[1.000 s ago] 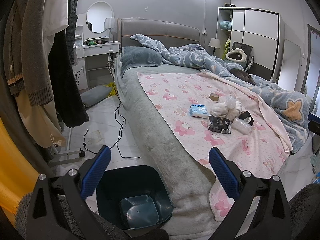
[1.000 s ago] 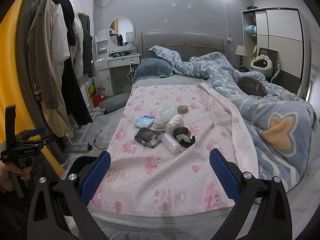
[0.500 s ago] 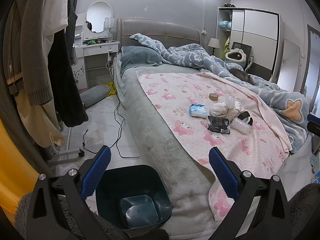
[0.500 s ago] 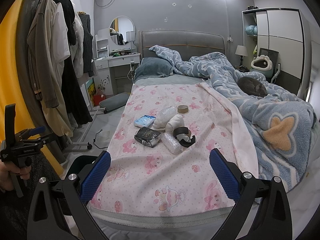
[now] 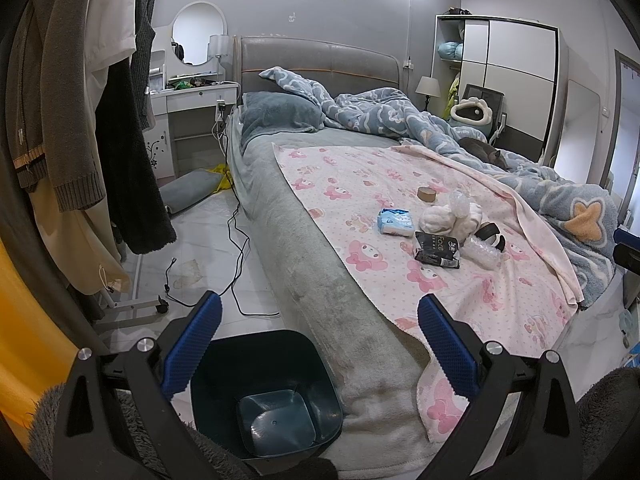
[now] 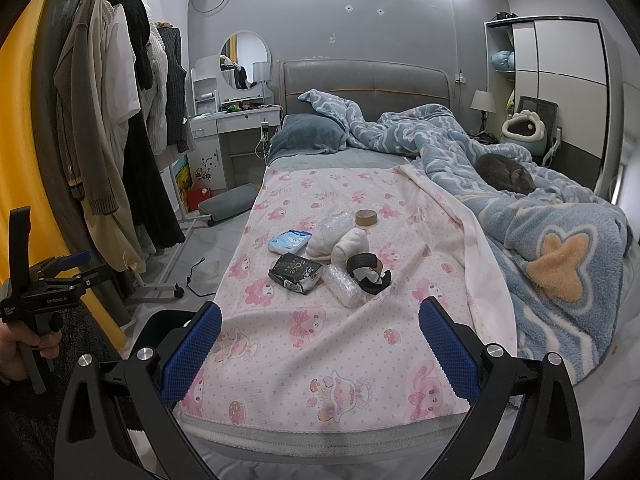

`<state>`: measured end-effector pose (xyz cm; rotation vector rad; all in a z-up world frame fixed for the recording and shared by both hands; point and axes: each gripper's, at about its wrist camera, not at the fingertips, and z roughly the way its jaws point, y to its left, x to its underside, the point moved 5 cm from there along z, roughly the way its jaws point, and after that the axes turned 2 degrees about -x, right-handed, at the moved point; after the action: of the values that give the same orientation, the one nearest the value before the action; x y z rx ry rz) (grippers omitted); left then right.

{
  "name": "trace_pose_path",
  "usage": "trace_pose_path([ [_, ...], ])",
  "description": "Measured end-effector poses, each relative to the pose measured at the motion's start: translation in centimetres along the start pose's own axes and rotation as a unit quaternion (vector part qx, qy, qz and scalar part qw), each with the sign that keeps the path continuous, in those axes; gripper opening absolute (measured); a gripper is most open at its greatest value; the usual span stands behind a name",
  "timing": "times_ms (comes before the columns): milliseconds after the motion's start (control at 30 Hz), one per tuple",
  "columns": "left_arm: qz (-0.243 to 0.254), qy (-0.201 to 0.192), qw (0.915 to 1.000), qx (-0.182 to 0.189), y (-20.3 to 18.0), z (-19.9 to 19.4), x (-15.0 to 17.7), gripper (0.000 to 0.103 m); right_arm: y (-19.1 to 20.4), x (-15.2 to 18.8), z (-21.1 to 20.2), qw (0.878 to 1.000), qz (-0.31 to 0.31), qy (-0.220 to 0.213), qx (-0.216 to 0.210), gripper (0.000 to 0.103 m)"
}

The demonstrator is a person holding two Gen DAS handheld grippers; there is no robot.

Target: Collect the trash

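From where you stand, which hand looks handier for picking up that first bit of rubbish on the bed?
Probably the right. The right gripper is open and faces the black packet and the rest of the pile straight ahead on the pink sheet. The left gripper, also open, hangs over the bin beside the bed.

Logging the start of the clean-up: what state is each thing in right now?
Left claw: open, empty.
Right claw: open, empty.
Trash bin: open, upright on the floor by the bed, nothing in it.
Black packet: crumpled, lying on the pink sheet.
Tissue pack: lying flat.
Tape roll: lying flat.
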<state>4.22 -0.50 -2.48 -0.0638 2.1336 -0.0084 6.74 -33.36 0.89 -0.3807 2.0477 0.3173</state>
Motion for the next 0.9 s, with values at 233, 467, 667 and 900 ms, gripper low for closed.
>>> trace_pose_path([
  [233, 0.0, 0.001, 1.0, 0.001, 0.0, 0.0, 0.0, 0.1, 0.0, 0.0, 0.0, 1.0, 0.0, 0.0, 0.0, 0.1],
  [467, 0.0, 0.001, 1.0, 0.001, 0.1, 0.0, 0.0, 0.1, 0.0, 0.0, 0.1, 1.0, -0.001, 0.0, 0.0, 0.1],
  [667, -0.002, 0.001, 1.0, 0.004, -0.3, -0.1, 0.0, 0.1, 0.0, -0.1, 0.2, 1.0, 0.001, 0.002, 0.0, 0.1],
  [900, 0.003, -0.006, 0.9999, 0.013, -2.0, -0.3, -0.3, 0.1, 0.2, 0.3, 0.7, 1.0, 0.011, 0.02, -0.006, 0.1],
])
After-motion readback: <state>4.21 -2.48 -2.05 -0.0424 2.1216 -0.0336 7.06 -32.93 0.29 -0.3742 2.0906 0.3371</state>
